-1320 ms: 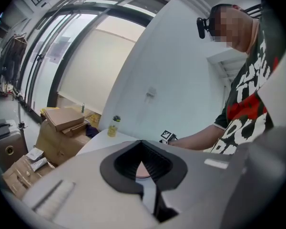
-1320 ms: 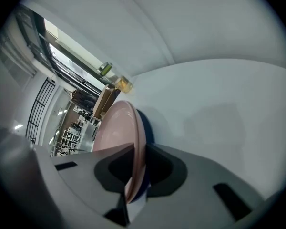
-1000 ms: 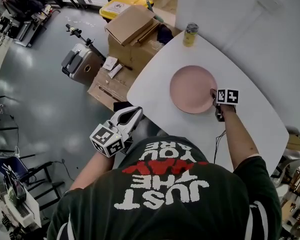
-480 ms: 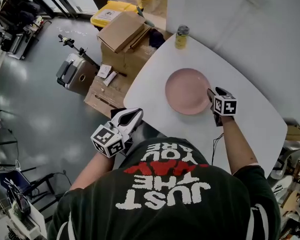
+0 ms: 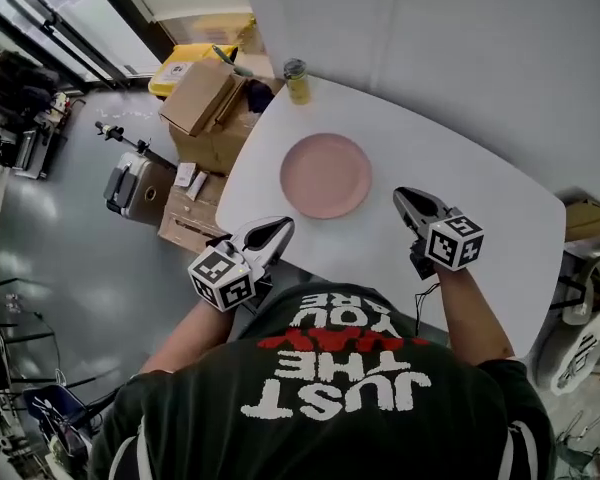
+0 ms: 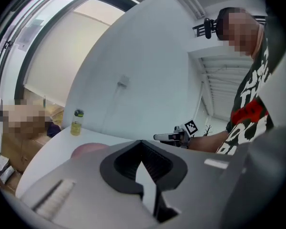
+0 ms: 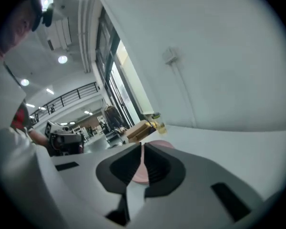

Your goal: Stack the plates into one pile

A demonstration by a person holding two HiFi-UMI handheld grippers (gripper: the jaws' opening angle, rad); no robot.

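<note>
A single pink plate point(image 5: 326, 176) lies flat on the white table point(image 5: 460, 168); its edge also shows as the pink plate point(image 6: 88, 149) in the left gripper view and the pink plate point(image 7: 158, 144) in the right gripper view. My right gripper point(image 5: 400, 196) hovers over the table to the plate's right, apart from it. Its jaws are closing, nearly together, with nothing between them. My left gripper point(image 5: 283, 226) is shut and empty at the table's near left edge, short of the plate.
A small yellow bottle point(image 5: 296, 80) stands at the table's far corner, beyond the plate. Cardboard boxes point(image 5: 205, 98), a yellow bin point(image 5: 195, 58) and a grey case point(image 5: 130, 183) sit on the floor left of the table.
The right gripper has left the plate's right rim and drawn back toward me, clear of it. The plate stays flat on the table. The left gripper has hardly moved.
</note>
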